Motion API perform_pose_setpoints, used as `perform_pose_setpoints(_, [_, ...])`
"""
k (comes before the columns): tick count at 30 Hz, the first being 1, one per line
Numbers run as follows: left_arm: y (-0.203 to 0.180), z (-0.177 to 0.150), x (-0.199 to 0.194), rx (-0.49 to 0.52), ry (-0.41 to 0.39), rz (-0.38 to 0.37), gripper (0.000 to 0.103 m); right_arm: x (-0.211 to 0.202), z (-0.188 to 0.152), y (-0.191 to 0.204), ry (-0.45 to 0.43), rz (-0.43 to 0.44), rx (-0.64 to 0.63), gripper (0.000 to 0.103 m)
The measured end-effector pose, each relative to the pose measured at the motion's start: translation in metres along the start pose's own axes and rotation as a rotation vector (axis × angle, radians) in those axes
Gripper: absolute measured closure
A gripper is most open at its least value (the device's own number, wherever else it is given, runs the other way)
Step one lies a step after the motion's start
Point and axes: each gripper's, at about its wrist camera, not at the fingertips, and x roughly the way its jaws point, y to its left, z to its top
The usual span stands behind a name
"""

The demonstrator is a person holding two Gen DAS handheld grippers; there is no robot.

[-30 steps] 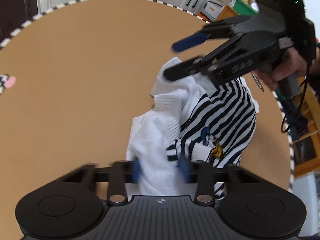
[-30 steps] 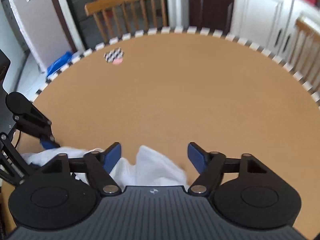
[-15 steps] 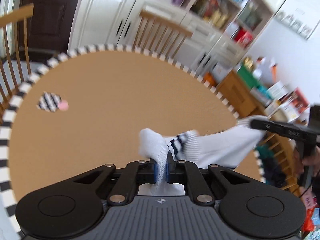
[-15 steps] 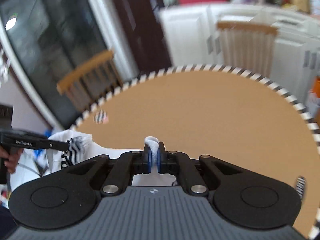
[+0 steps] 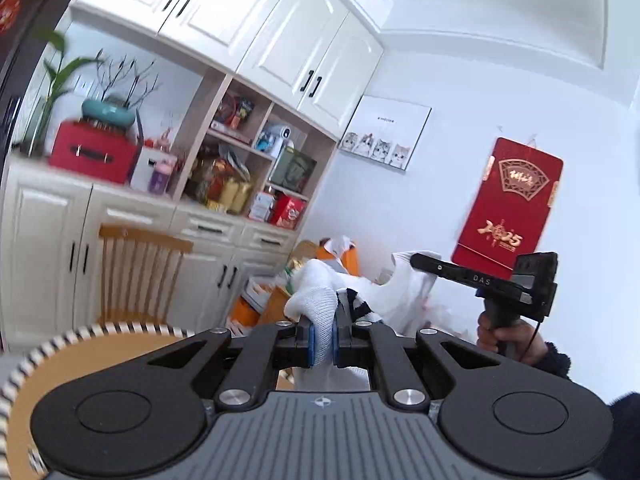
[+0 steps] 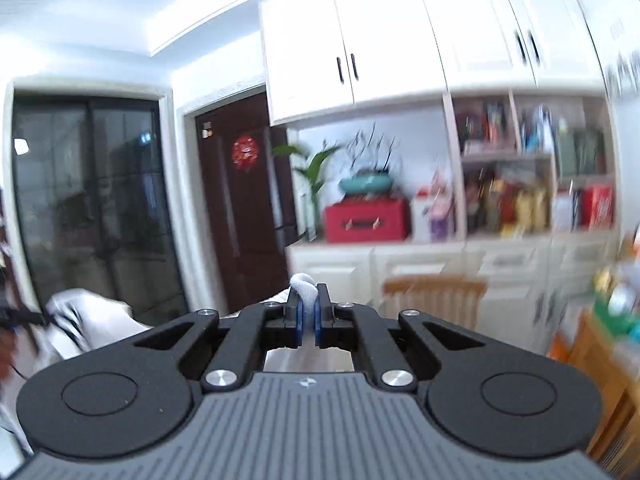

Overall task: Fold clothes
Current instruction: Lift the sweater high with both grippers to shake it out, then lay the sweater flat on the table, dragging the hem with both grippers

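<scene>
The left gripper (image 5: 323,334) is pinching a white ribbed edge of the sweater (image 5: 384,294) between its blue fingers (image 5: 307,338). The right gripper (image 6: 307,320) is pinching another white fold of it the same way. The sweater is hanging stretched between the two grippers in the air, its navy stripes showing, above the tabletop (image 5: 100,354) near a chair (image 5: 138,276).

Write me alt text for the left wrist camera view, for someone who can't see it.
The left gripper is shut on a fold of a white garment with dark stripes, lifted above the round table. The cloth stretches right to the right gripper, held in a hand. Behind are white cabinets, cluttered shelves and a wooden chair.
</scene>
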Motion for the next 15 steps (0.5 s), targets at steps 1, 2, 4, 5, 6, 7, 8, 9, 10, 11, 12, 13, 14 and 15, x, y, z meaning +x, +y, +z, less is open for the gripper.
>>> perform_pose_setpoints(1, [0.005, 0.014, 0.021, 0.005, 0.010, 0.022, 0.095, 0.028, 0.005, -0.009, 0.014, -0.023, -0.013, 0.098])
perform_pose_setpoints(2, [0.013, 0.024, 0.047, 0.005, 0.029, 0.068, 0.095, 0.057, 0.007, -0.020, 0.041, -0.038, -0.014, 0.098])
perform_pose_setpoints(4, [0.049, 0.031, 0.112, -0.012, 0.085, 0.190, 0.095, 0.124, 0.000, -0.043, 0.104, -0.068, -0.001, 0.098])
perform_pose_setpoints(5, [0.073, 0.027, 0.148, -0.025, 0.116, 0.254, 0.094, 0.162, -0.016, -0.051, 0.140, -0.105, 0.002, 0.098])
perform_pose_setpoints(6, [0.102, 0.017, 0.186, -0.040, 0.147, 0.320, 0.094, 0.200, -0.038, -0.064, 0.174, -0.156, 0.001, 0.097])
perform_pose_setpoints(7, [0.131, 0.007, 0.224, -0.054, 0.178, 0.386, 0.089, 0.239, -0.060, -0.077, 0.208, -0.208, -0.001, 0.096])
perform_pose_setpoints(8, [0.156, -0.008, 0.257, -0.050, 0.214, 0.491, 0.079, 0.277, -0.081, -0.090, 0.242, -0.259, -0.003, 0.085])
perform_pose_setpoints(9, [0.179, -0.029, 0.286, -0.027, 0.254, 0.634, 0.073, 0.310, -0.111, -0.101, 0.289, -0.334, -0.008, 0.045])
perform_pose_setpoints(10, [0.202, -0.050, 0.316, -0.004, 0.293, 0.776, 0.069, 0.336, -0.148, -0.111, 0.350, -0.436, -0.016, 0.027])
perform_pose_setpoints(11, [0.219, -0.073, 0.337, 0.028, 0.332, 0.928, 0.072, 0.350, -0.183, -0.117, 0.402, -0.481, -0.010, 0.029])
perform_pose_setpoints(12, [0.227, -0.097, 0.342, 0.050, 0.355, 1.027, 0.072, 0.348, -0.217, -0.118, 0.442, -0.463, 0.012, 0.047])
perform_pose_setpoints(13, [0.232, -0.121, 0.339, 0.056, 0.362, 1.067, 0.067, 0.346, -0.250, -0.119, 0.482, -0.444, 0.035, 0.051])
perform_pose_setpoints(14, [0.235, -0.144, 0.334, 0.044, 0.375, 1.057, 0.060, 0.337, -0.277, -0.118, 0.503, -0.423, 0.058, 0.047])
perform_pose_setpoints(15, [0.236, -0.167, 0.326, 0.016, 0.395, 0.999, 0.057, 0.320, -0.296, -0.115, 0.501, -0.399, 0.082, 0.041])
